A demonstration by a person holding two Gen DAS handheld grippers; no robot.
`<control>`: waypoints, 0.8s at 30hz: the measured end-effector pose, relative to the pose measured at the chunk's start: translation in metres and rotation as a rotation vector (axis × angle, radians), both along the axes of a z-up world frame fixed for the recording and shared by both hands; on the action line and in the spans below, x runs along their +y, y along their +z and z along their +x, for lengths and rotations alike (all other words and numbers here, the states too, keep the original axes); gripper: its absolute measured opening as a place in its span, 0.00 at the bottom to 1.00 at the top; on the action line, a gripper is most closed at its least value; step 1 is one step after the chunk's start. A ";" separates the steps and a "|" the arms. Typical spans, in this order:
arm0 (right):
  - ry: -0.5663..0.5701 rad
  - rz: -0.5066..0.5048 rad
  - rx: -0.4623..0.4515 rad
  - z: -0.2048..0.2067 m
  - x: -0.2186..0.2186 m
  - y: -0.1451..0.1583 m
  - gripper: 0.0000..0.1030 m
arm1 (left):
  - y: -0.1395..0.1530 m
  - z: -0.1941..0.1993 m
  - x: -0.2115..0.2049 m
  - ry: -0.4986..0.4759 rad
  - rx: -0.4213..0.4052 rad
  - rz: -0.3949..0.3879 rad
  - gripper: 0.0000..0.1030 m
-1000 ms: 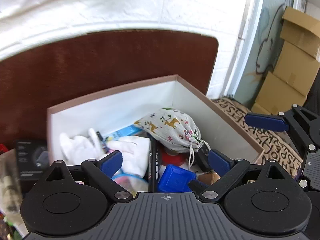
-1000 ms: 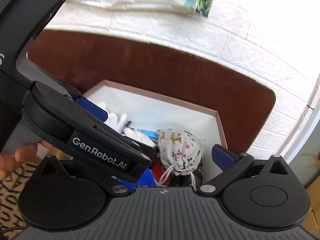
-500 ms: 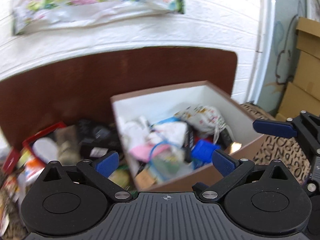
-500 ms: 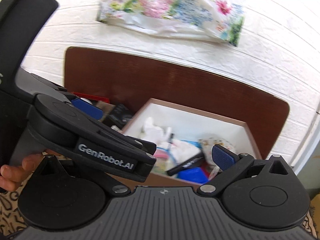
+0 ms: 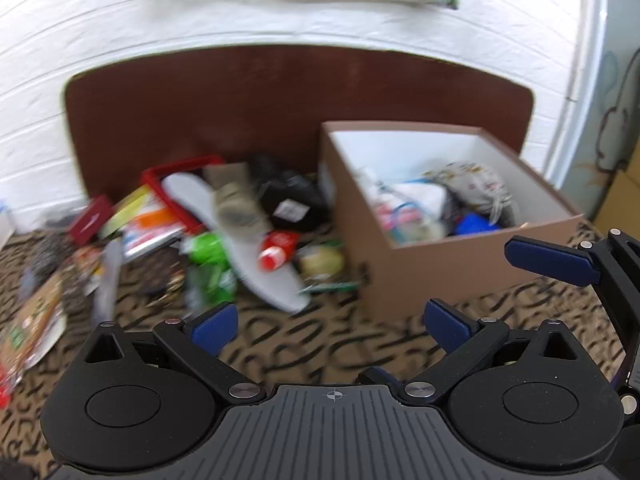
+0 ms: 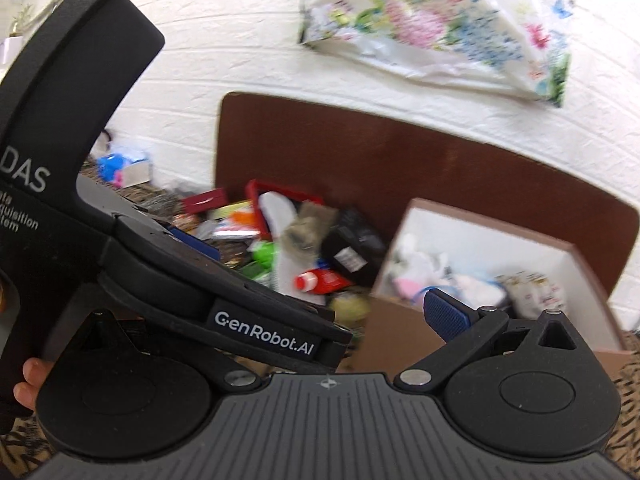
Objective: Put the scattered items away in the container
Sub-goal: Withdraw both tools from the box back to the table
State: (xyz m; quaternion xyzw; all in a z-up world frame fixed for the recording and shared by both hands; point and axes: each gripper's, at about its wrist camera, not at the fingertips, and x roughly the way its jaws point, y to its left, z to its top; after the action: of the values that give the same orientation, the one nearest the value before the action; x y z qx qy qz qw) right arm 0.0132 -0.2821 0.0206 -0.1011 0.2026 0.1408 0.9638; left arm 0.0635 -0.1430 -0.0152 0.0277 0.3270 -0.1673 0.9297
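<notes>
A brown cardboard box [image 5: 448, 268] with white inside walls stands at the right and holds a patterned drawstring pouch [image 5: 476, 188], white cloth and a blue item. Scattered items lie left of it: a white shoe insole [image 5: 248, 256], a red-capped tube [image 5: 276, 254], a black packet [image 5: 296, 204], a green wrapper [image 5: 208, 252]. My left gripper [image 5: 332, 324] is open and empty, above the leopard-print cloth in front of the pile. My right gripper [image 6: 340, 316] is open and empty; its left finger is hidden behind the left gripper's body. The box also shows in the right wrist view [image 6: 400, 332].
A dark brown board [image 5: 280, 100] leans on the white brick wall behind everything. A red tray [image 5: 176, 172] and more packets lie at the far left. A floral plastic bag [image 6: 440, 40] hangs on the wall. The right gripper's finger [image 5: 552, 260] shows at the right edge.
Both grippers have pulled back from over the box and swung left. The scattered pile is now in view and the box sits to the right. Both grippers stay open.
</notes>
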 end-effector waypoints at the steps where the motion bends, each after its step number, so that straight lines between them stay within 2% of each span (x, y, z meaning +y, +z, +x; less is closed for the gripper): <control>1: 0.013 -0.003 0.011 -0.001 0.007 -0.004 1.00 | -0.004 -0.002 0.007 0.013 0.005 0.004 1.00; 14: 0.112 0.010 0.162 0.008 0.070 -0.044 1.00 | -0.051 -0.006 0.081 0.125 0.131 -0.041 1.00; 18: 0.100 -0.015 0.183 0.019 0.078 -0.051 1.00 | -0.054 0.000 0.102 0.157 0.140 -0.060 1.00; 24: 0.128 0.006 0.220 0.043 0.095 -0.060 1.00 | -0.053 0.017 0.149 0.264 0.127 -0.089 0.99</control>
State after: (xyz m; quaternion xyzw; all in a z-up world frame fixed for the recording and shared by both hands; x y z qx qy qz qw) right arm 0.0565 -0.1868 -0.0396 -0.0947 0.2997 0.2131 0.9251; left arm 0.0804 0.0058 -0.0686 -0.0672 0.3780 -0.0593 0.9214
